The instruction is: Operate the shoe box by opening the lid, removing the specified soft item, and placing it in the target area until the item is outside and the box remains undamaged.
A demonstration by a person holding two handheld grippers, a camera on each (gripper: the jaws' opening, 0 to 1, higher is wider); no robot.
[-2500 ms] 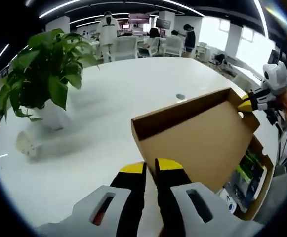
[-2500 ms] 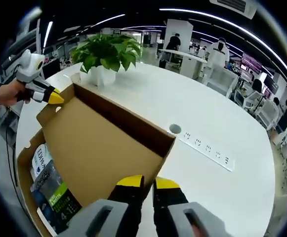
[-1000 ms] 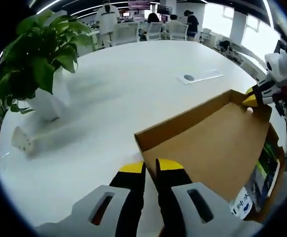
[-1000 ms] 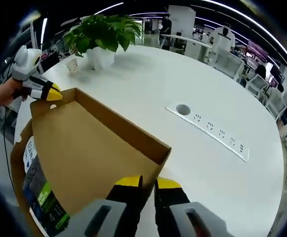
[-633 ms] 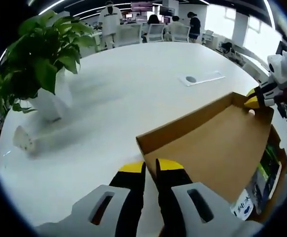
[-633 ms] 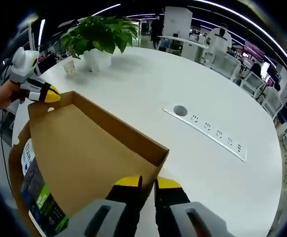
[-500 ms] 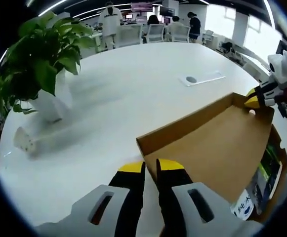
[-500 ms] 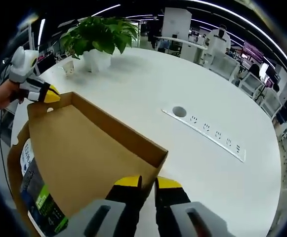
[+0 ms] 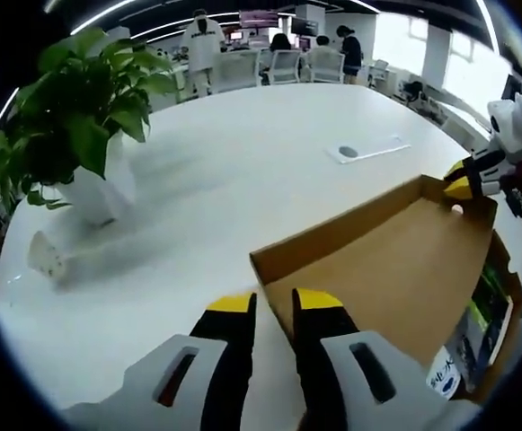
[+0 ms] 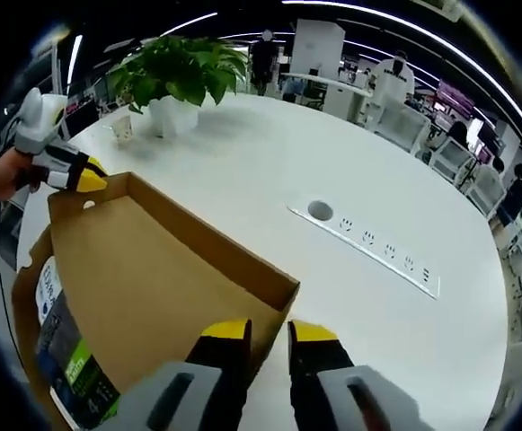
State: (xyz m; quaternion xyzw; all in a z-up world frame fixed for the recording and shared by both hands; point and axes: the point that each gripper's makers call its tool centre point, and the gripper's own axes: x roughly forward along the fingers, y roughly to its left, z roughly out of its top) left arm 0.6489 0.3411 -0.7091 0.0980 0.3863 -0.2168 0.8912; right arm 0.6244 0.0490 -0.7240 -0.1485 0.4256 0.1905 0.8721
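- Left gripper view: left claw (image 9: 274, 303) slightly parted at the raised lid's (image 9: 395, 269) near corner.
- Right claw (image 10: 269, 332) parted likewise at the opposite corner.
- Packet (image 10: 72, 373) lies inside the box (image 10: 27, 278), below the lid, on the tabletop (image 10: 368, 305).

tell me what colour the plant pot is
White; the plant pot shows best in the left gripper view.

The brown cardboard shoe-box lid (image 10: 162, 287) stood raised over the white bench (image 10: 377, 305), the right gripper's (image 10: 265, 334) yellow-tipped jaws slightly parted at its corner.
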